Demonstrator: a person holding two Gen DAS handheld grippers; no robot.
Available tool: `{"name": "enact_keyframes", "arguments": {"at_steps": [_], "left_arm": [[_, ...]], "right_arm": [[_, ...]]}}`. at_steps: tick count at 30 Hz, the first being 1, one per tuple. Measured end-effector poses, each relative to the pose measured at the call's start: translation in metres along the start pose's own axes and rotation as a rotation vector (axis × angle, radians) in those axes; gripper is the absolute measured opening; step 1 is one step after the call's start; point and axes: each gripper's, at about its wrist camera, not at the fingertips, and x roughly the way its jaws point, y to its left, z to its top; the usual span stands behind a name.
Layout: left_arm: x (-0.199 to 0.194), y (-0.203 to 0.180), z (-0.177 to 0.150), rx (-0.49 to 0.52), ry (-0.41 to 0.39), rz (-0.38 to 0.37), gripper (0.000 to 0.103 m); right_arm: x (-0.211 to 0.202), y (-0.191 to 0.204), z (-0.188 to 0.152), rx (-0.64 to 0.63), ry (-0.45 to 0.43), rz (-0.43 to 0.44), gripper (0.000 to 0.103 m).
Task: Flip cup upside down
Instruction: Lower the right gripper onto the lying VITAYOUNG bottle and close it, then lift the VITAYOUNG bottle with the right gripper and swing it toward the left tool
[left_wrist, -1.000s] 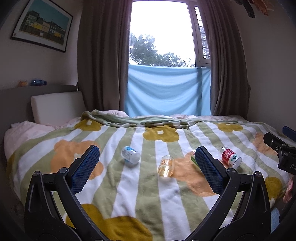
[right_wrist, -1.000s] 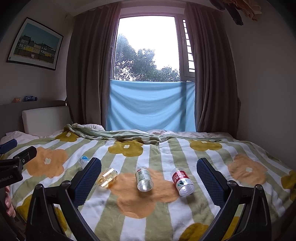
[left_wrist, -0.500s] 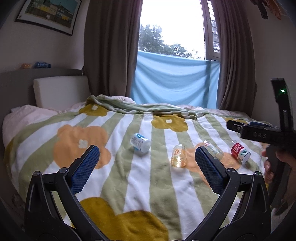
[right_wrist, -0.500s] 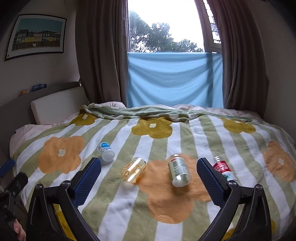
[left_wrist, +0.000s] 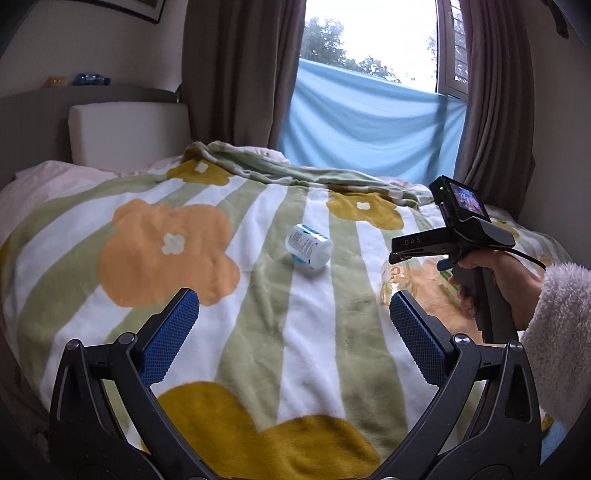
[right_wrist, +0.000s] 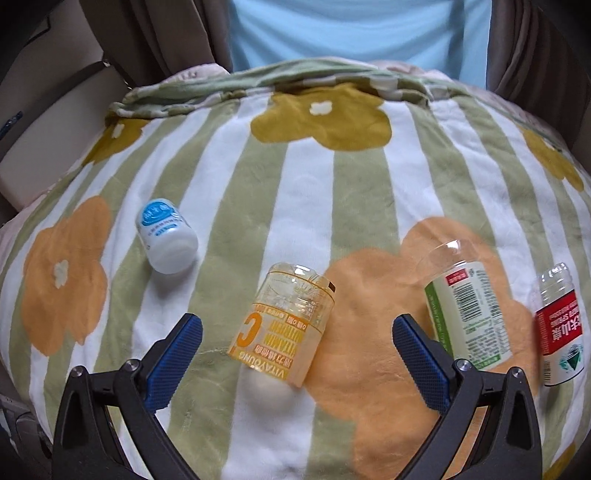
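**Right gripper over the yellow cup, both sets of jaws wide**

The right gripper (right_wrist: 297, 338) has its jaws spread wide and holds nothing; its blue ribbed pads (right_wrist: 173, 350) stand on either side of the yellow cup (right_wrist: 282, 325), which lies between them without touching either one. The cup is a clear yellow plastic tumbler lying on its side on the bed blanket (right_wrist: 258, 192). Orange print on it reads "VITAMIN C", seen upside down from this camera. Its ridged, see-through end points away toward the window, and the other end points back toward the gripper.

To the left of the cup, apart from it, a small white bottle (right_wrist: 166, 236) with a blue label lies on its side. To the right lie a clear bottle with a green and white label (right_wrist: 467, 314) and, beyond that, a clear bottle with a red label (right_wrist: 559, 325), both on their sides and near each other.

The left gripper (left_wrist: 291, 332) also has wide, empty jaws and hangs above the striped, flowered blanket, well short of the white bottle. In its view the right hand (left_wrist: 498, 284), in a fluffy sleeve, grips the handle of the other gripper, and the yellow cup shows only partly beneath that tool.
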Motion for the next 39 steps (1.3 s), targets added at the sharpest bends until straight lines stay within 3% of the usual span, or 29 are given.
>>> {"name": "enact_keyframes", "arguments": {"at_steps": [3,6,11,13,20,28,33,39], "left_arm": [[0.006,0.003,-0.004,-0.012,0.017,-0.003,0.103],[0.010,0.006,-0.007,-0.022,0.026,-0.009,0.103],[0.012,0.008,-0.007,-0.047,0.039,-0.028,0.103],[0.012,0.009,-0.007,-0.057,0.043,-0.040,0.103],[0.006,0.001,-0.003,-0.050,0.045,-0.038,0.103],[-0.013,-0.027,0.002,-0.018,0.021,-0.091,0.103],[-0.021,-0.049,0.004,0.018,0.028,-0.126,0.103],[-0.027,-0.072,0.002,0.045,0.052,-0.158,0.103]], "right_arm": [[0.022,0.000,0.006,0.045,0.053,0.005,0.095],[0.036,0.002,0.010,0.064,0.081,-0.001,0.084],[0.047,0.003,0.012,0.093,0.113,-0.019,0.077],[0.048,0.004,0.011,0.100,0.124,0.014,0.063],[0.020,0.005,0.005,0.066,0.089,0.055,0.063],[-0.063,-0.015,-0.039,-0.070,0.044,0.100,0.063],[-0.087,-0.050,-0.083,-0.111,0.094,0.029,0.063],[-0.071,-0.093,-0.127,-0.047,0.174,0.042,0.063]]}}
